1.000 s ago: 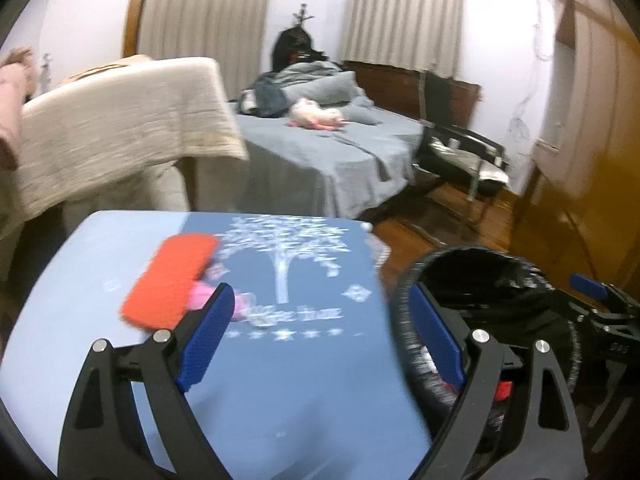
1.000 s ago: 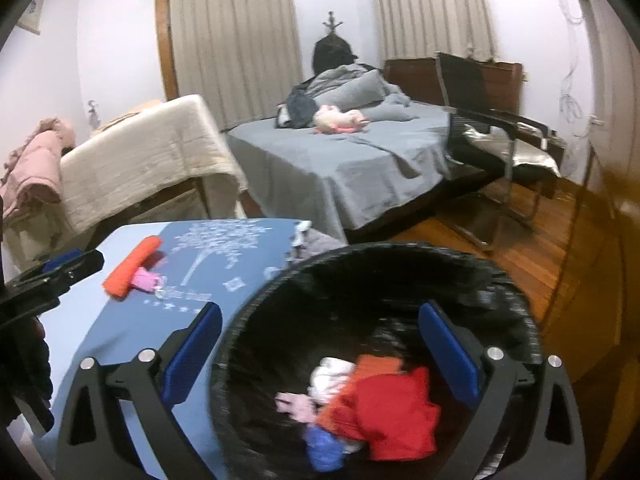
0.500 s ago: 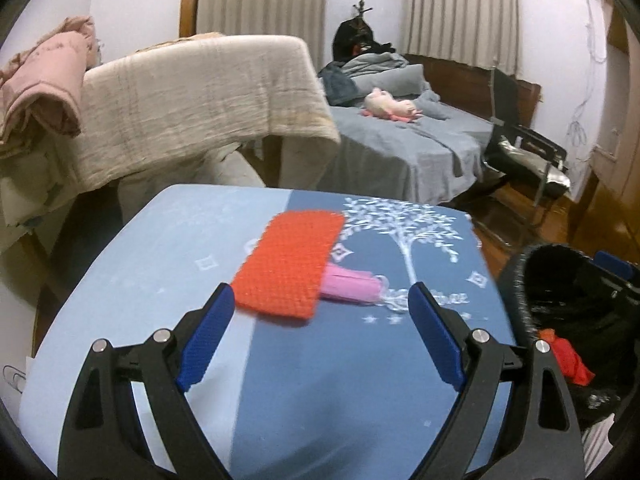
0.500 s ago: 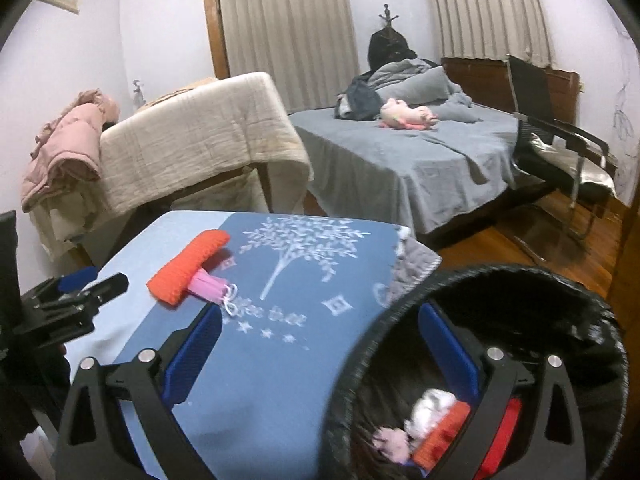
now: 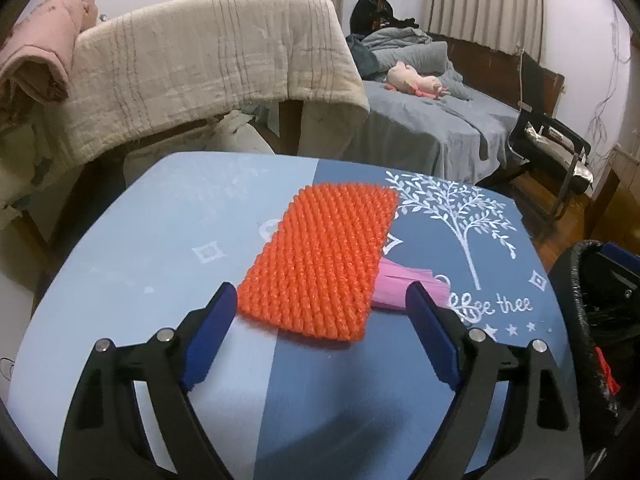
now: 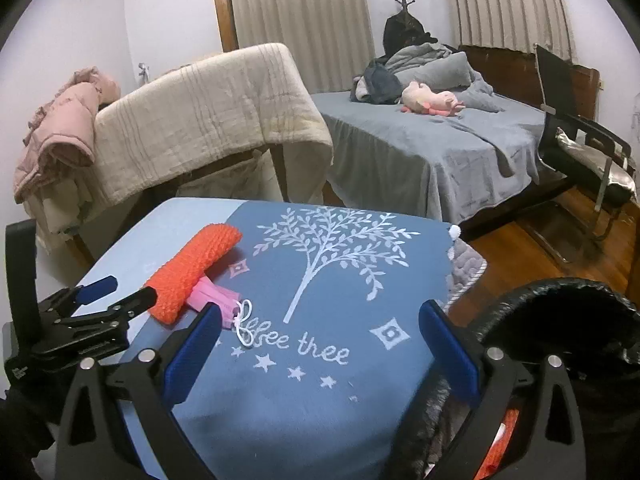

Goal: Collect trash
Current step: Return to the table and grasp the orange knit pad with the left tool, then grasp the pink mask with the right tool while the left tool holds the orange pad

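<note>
An orange foam net sleeve (image 5: 324, 260) lies flat on the blue tablecloth (image 5: 160, 264). A pink face mask (image 5: 404, 288) sticks out from under its right edge, with white ear loops. My left gripper (image 5: 320, 312) is open and empty, its jaws on either side of the sleeve's near end. The right wrist view shows the sleeve (image 6: 188, 272), the mask (image 6: 216, 300) and the left gripper (image 6: 116, 292) at the left. My right gripper (image 6: 320, 332) is open and empty above the table's near right part. A black-lined trash bin (image 6: 560, 312) stands at the table's right.
The bin (image 5: 596, 320) holds red and orange scraps. Behind the table (image 6: 340, 264) a beige blanket (image 5: 200, 64) hangs over a rack, with pink clothes (image 6: 64, 120) at its left. A grey bed (image 6: 420, 140) and a black chair (image 6: 580, 140) stand farther back on the wooden floor.
My left gripper has swung left from the bin and closed in on the orange sleeve. My right gripper has moved from over the bin to over the table. Both stayed open.
</note>
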